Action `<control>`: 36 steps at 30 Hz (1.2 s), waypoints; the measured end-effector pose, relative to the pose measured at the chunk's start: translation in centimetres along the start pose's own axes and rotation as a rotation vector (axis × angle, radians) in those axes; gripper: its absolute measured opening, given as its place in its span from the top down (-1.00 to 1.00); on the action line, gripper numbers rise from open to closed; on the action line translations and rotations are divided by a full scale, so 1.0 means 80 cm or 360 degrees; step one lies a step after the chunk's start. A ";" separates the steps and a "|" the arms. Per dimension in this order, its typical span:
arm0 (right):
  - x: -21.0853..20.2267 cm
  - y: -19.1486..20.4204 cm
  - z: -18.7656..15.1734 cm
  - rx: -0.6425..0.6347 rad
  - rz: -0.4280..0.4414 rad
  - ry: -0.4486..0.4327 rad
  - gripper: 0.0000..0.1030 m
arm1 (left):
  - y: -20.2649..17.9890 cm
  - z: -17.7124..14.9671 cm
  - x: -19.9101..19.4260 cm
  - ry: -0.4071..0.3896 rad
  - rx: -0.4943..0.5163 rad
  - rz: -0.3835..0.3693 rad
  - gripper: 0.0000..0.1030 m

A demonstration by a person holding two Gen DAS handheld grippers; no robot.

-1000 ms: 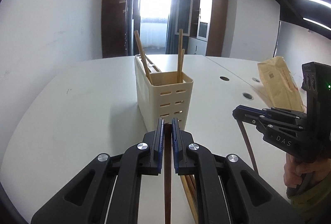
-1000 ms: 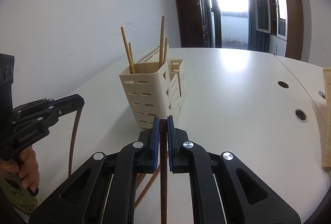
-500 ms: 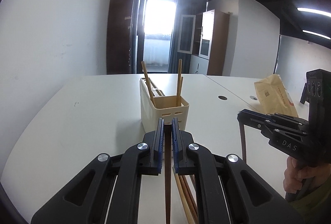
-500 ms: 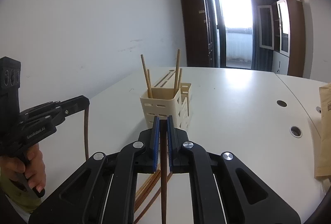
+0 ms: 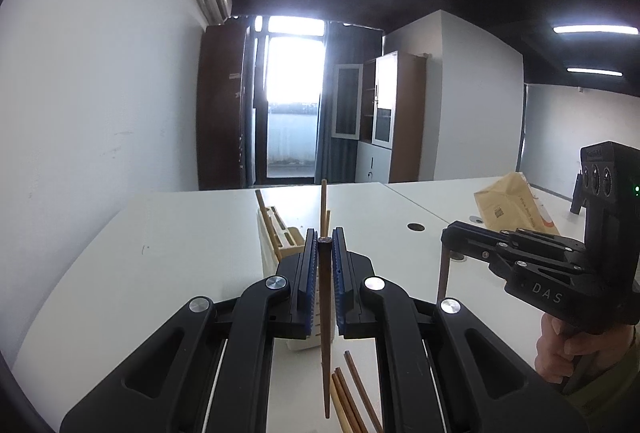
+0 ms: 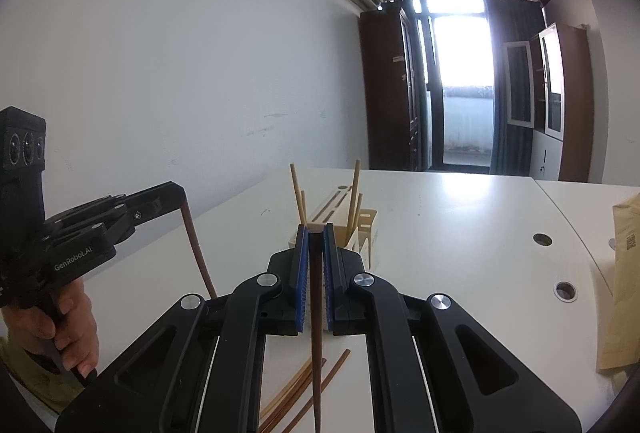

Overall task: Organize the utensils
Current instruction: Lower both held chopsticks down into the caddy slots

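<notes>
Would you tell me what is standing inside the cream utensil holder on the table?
Light wooden chopsticks stand in the cream utensil holder, leaning apart, four tops showing in the right wrist view. Their lower ends and the compartment floors are hidden by its walls and the right gripper.

Two dark chopsticks (image 5: 325, 317) hang upright above loose chopsticks (image 6: 304, 389) before the cream holder (image 6: 362, 233).

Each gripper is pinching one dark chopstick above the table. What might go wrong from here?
The left gripper grips its dark chopstick only at the top end, so it may swing and miss the holder. The right gripper holds its own chopstick close by; the two might collide. Light chopsticks already in the holder could block entry.
</notes>
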State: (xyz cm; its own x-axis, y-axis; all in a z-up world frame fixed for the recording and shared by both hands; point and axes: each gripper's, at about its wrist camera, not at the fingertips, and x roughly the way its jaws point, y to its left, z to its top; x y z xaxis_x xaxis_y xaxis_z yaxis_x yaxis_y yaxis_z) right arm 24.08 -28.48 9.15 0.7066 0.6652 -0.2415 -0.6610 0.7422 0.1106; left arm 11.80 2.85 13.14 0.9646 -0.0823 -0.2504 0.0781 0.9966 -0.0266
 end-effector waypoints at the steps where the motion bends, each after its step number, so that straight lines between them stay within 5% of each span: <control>1: 0.000 0.000 0.005 -0.0004 -0.0002 -0.0015 0.85 | -0.002 0.004 0.000 -0.0011 0.0005 -0.0002 0.86; 19: 0.007 -0.013 0.101 -0.0083 -0.0007 -0.0274 0.85 | 0.005 0.097 0.014 -0.0307 0.0034 0.0010 0.87; 36: 0.020 -0.025 0.116 -0.0045 0.0053 -0.0435 0.85 | 0.007 0.102 0.022 -0.0467 0.0015 0.0028 0.86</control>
State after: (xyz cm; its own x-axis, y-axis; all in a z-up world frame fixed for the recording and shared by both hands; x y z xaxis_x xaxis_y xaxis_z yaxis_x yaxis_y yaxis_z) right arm 28.87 -28.09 17.45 0.7236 0.6895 0.0312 -0.6892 0.7194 0.0863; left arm 15.60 3.31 20.60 0.9973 -0.0610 0.0402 0.0616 0.9980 -0.0155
